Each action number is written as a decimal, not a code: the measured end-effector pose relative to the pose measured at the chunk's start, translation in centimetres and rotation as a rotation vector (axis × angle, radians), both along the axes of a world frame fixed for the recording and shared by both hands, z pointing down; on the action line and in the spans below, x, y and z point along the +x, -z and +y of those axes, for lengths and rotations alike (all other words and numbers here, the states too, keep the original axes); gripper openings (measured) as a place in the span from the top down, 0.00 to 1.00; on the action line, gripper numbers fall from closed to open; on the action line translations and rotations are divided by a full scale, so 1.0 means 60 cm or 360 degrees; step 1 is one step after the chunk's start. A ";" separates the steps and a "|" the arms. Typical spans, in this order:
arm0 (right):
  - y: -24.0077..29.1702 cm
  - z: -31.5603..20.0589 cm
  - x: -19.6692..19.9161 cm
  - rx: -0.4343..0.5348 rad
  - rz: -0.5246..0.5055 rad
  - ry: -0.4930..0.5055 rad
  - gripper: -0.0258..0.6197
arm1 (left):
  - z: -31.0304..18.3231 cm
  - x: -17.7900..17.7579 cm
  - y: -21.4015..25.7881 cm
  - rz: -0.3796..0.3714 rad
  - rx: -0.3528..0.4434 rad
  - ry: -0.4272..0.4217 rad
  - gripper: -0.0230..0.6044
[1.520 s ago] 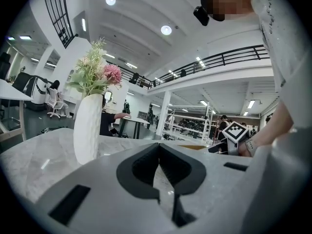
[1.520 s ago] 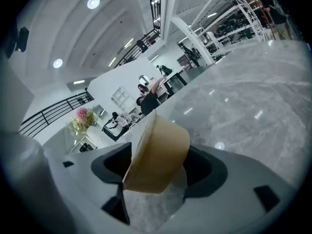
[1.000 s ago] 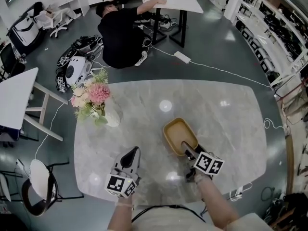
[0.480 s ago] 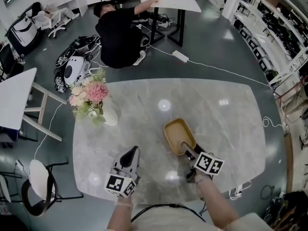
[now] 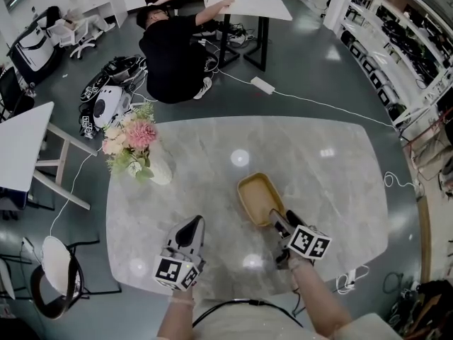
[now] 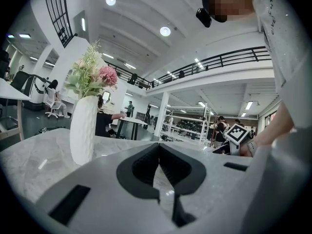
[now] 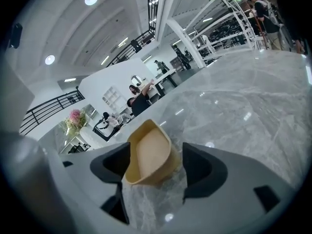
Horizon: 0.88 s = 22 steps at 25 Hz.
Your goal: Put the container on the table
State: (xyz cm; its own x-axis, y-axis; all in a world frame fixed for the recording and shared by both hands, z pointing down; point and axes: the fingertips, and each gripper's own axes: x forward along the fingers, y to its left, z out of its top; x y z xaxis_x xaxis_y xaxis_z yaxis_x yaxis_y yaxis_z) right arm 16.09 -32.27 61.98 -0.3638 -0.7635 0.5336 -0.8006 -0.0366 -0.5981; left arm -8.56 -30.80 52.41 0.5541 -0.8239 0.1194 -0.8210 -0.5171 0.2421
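Observation:
A tan oblong container [image 5: 258, 197] rests upright on the marble table [image 5: 318, 176], right of centre. My right gripper [image 5: 278, 222] is at its near end. In the right gripper view the container's near end [image 7: 148, 155] lies between the jaws, which are closing. A gap still shows on the right side, and the left jaw is close to the rim. My left gripper [image 5: 191, 227] hovers over the table's near left part, away from the container. Its fingertips meet, with nothing between them [image 6: 158, 147].
A white vase of pink flowers [image 5: 134, 147] stands at the table's far left corner, also seen in the left gripper view [image 6: 83, 130]. A person in black [image 5: 170, 48] crouches on the floor beyond the table. A white side table [image 5: 21, 147] stands to the left.
The container and both grippers have kept their places. The person on the floor has shifted a little by the far desk.

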 end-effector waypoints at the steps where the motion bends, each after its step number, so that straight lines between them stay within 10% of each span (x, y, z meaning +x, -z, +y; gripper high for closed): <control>1: 0.004 0.002 0.004 0.0016 0.0020 0.0003 0.44 | 0.002 0.001 0.002 0.0000 0.0003 -0.0001 0.96; 22: 0.142 0.049 -0.005 0.0594 0.0560 0.0445 0.86 | 0.049 0.012 0.051 -0.0019 0.0106 0.0051 0.96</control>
